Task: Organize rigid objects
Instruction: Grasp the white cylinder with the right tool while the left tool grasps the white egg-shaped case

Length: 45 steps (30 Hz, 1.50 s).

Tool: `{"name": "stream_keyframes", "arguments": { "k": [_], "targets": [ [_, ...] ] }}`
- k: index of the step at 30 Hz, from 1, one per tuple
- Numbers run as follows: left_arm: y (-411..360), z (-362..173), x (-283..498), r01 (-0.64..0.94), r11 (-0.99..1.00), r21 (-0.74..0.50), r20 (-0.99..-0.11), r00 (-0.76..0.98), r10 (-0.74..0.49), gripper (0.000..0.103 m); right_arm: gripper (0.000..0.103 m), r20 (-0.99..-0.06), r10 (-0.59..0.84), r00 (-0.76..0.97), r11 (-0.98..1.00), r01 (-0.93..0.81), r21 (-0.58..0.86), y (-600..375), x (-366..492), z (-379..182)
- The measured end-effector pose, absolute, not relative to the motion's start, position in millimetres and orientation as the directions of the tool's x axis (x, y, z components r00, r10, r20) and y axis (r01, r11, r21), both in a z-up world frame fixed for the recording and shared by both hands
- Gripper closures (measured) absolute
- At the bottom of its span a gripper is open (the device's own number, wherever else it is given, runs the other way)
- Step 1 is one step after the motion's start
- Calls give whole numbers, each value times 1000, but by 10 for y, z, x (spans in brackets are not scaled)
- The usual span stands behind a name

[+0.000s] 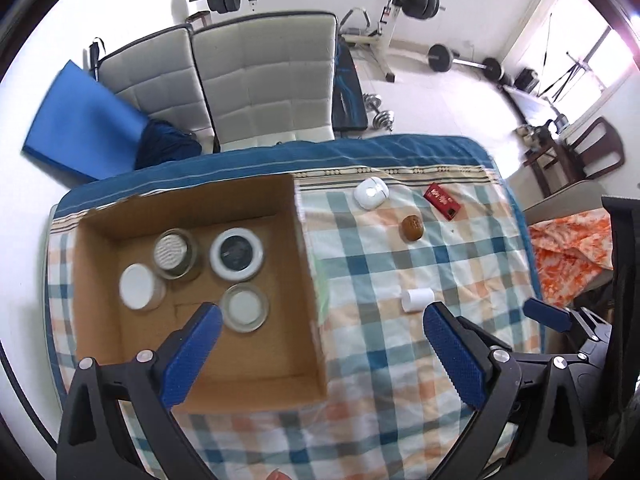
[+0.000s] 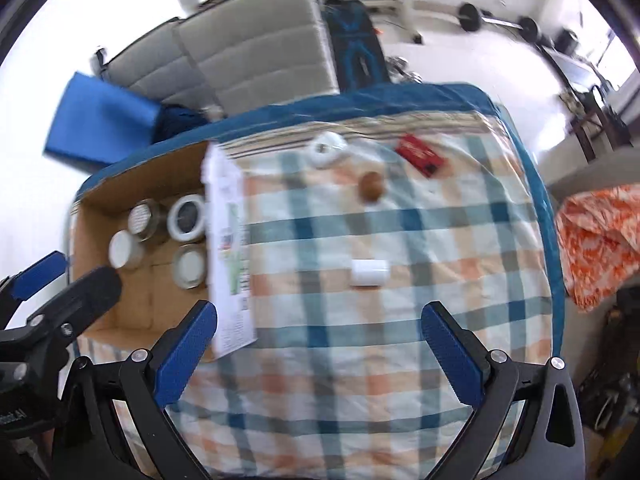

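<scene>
A cardboard box (image 1: 308, 280) (image 2: 120, 320) sits on the left of the checked tablecloth and holds several round jars and tins (image 1: 236, 254) (image 2: 186, 216). On the cloth to its right lie a small white cylinder (image 1: 417, 300) (image 2: 370, 272), a brown round object (image 1: 413, 228) (image 2: 372, 186), a white earbud-style case (image 1: 371, 193) (image 2: 326, 150) and a red packet (image 1: 442, 201) (image 2: 420, 155). My left gripper (image 1: 324, 312) hangs open above the box's right wall. My right gripper (image 2: 320, 308) is open above the cloth, short of the white cylinder. Neither holds anything.
The table (image 1: 400, 148) drops off at its blue cloth border on the far and right sides. Grey padded chairs (image 1: 264, 80) stand behind it. Orange fabric (image 1: 572, 240) lies at the right. Barbells and dumbbells (image 1: 464, 60) rest on the floor beyond.
</scene>
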<state>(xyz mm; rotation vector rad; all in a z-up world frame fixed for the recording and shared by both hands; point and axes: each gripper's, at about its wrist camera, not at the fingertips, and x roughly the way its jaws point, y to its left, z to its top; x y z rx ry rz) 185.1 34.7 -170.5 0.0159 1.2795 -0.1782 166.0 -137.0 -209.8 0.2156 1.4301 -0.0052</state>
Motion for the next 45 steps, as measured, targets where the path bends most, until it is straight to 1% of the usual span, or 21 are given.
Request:
{"name": "stream_keyframes", "arguments": {
  "k": [2, 5, 8, 11, 14, 16, 17, 20, 24, 28, 32, 34, 41, 42, 43, 45],
  "targets": [
    [214, -1909, 1955, 134, 990, -46, -960, 268, -81, 0, 0, -983, 148, 106, 969, 181, 165, -1562, 1746, -2373],
    [66, -2270, 2109, 114, 992, 58, -971, 239, 30, 0, 0, -980, 196, 39, 950, 241, 200, -1722, 1831, -2814],
    [4, -2536, 2209, 104, 989, 108, -974, 211, 85, 0, 0, -966, 256, -30, 922, 307, 234, -1801, 1895, -3316],
    [-46, -2726, 2259, 115, 983, 143, -974, 190, 120, 0, 6, -956, 289, -59, 904, 345, 252, -1802, 1914, -3639],
    [-80, -2840, 2299, 121, 980, 160, -976, 169, 139, 0, 22, -955, 287, -79, 904, 351, 242, -1782, 1960, -3885],
    [-101, -2899, 2362, 121, 979, 165, -977, 158, 145, 0, 47, -950, 294, -108, 906, 347, 241, -1755, 1988, -4034],
    [-112, -2915, 2390, 121, 979, 165, -978, 151, 146, 0, 53, -951, 287, -117, 910, 342, 233, -1750, 1999, -4073],
    [-163, -2917, 2465, 126, 980, 156, -980, 141, 138, 0, 54, -951, 293, -98, 910, 335, 246, -1803, 2017, -4042],
    [-325, -2895, 2680, 150, 983, 109, -987, 136, 88, 0, 54, -956, 287, -67, 909, 333, 250, -2038, 2130, -3872],
    [-516, -2991, 3024, 185, 980, 76, -990, 132, 52, 0, 54, -969, 242, -39, 921, 323, 217, -2335, 2381, -3745],
    [-714, -3258, 3469, 239, 966, 96, -991, 111, 71, 0, 54, -981, 191, -28, 925, 340, 171, -2594, 2630, -3767],
    [-796, -3351, 3603, 269, 958, 101, -992, 104, 75, 5, 54, -983, 184, -25, 920, 356, 163, -2702, 2726, -3799],
    [-1094, -3848, 3871, 385, 922, 46, -997, -32, 63, 6, 54, -982, 188, -33, 915, 368, 163, -2854, 2862, -3892],
    [-1100, -3883, 3874, 391, 919, 43, -997, -41, 64, 10, 54, -981, 191, -36, 916, 366, 164, -2873, 2843, -3893],
    [-1124, -3938, 3877, 399, 916, 34, -997, -56, 61, 26, 54, -980, 193, -39, 916, 364, 166, -2868, 2862, -3914],
    [-1150, -4038, 3869, 410, 911, 30, -993, -88, 72, 50, 54, -980, 195, -43, 917, 362, 167, -2833, 2960, -3929]
  ]
}}
